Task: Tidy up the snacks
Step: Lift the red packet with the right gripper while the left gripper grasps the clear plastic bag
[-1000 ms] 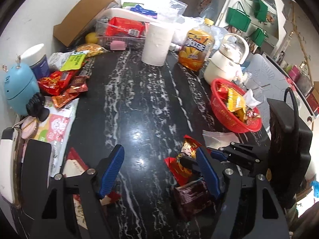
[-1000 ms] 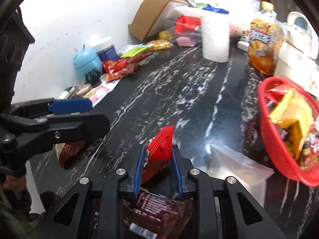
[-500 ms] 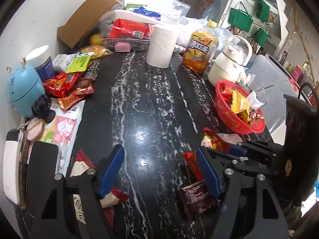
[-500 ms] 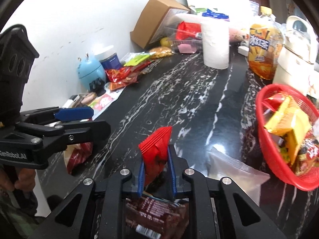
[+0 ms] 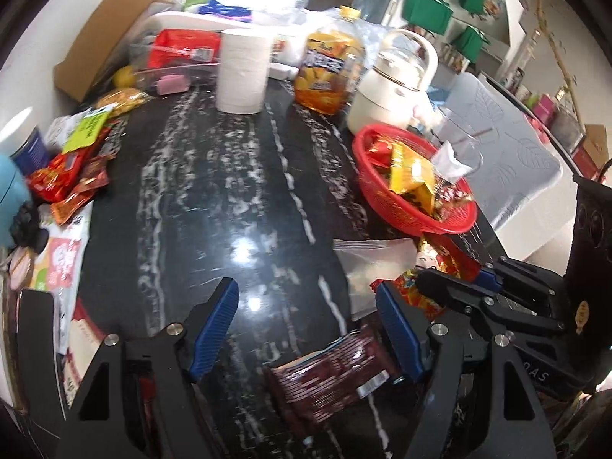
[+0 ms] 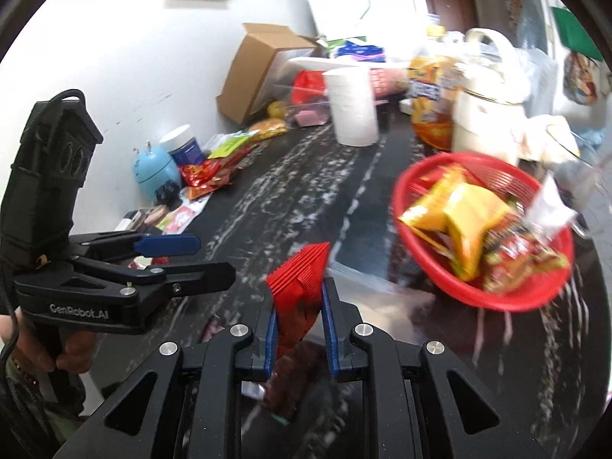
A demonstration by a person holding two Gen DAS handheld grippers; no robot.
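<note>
1. Left gripper (image 6: 168, 256): seen at left of the right wrist view, fingers spread wide, nothing between them. In its own view it hangs low over the black marble counter (image 5: 214, 199), w/ a dark brown snack pack (image 5: 332, 375) lying flat at lower centre, nearer its right-hand finger (image 5: 397, 329).

2. Right gripper (image 6: 298, 325): bottom centre of its own view, pads pressed onto a red snack packet (image 6: 300, 287). Packet stands roughly upright, long axis running up out of the pinch, crimped top edge uppermost. In the left wrist view the same packet shows at lower right, off the counter.

3. Red basket (image 6: 493, 298): centre-right of the right wrist view, up and to the right of the held packet, near but apart. Already holds yellow and red packs; front rim faces the gripper.

4. Judgement: key relation is packet-to-basket. Right gripper is the nearer one; a carry forward and rightward over the near rim looks needed before release. Blur in both views, so rim clearance can't be told.

5. Loose snacks (image 5: 65, 179) remain at left edge, nearer the left gripper.
</note>
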